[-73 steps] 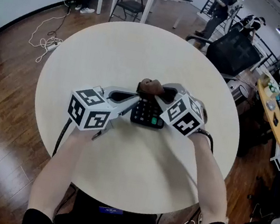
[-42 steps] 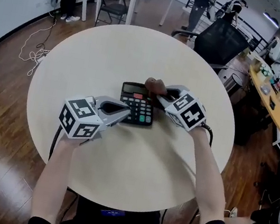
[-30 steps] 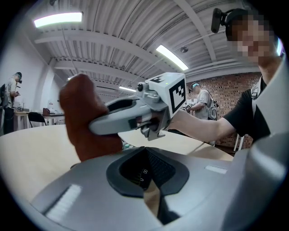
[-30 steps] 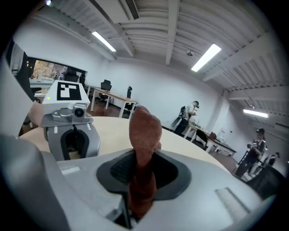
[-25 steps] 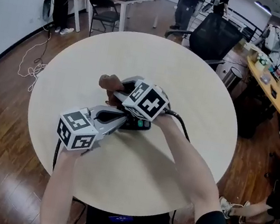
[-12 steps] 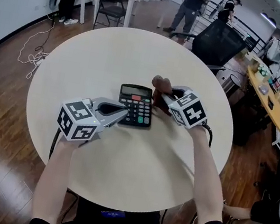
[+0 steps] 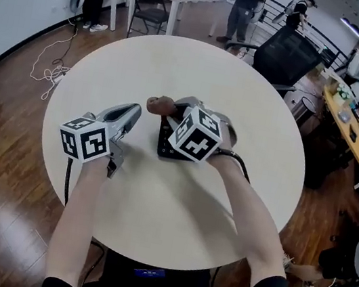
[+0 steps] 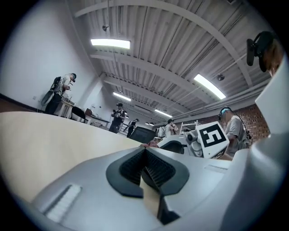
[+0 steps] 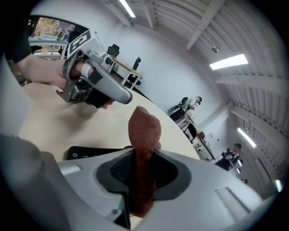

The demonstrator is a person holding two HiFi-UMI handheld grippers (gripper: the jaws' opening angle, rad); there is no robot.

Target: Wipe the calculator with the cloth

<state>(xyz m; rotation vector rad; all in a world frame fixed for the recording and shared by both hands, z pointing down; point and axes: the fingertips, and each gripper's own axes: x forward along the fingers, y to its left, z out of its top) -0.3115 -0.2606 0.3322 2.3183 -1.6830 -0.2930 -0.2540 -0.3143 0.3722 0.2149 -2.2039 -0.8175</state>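
The right tongs (image 7: pixel 173 111), clamped on the cloth (image 7: pixel 159 104), have swept back leftward over the calculator (image 7: pixel 165 145) in the middle of the table (image 7: pixel 180 64), while the left tongs (image 7: pixel 130 113), shut and empty, have drawn clear of it, so wiping likely continues with the calculator unbraced.

Level left tongs (image 8: pixel 144 152) closed and empty; right tongs (image 9: pixel 142 159) tilted down, tight on cloth (image 9: pixel 144 128).

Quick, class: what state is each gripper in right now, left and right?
Left gripper: closed, holding nothing.
Right gripper: closed on the brown cloth.
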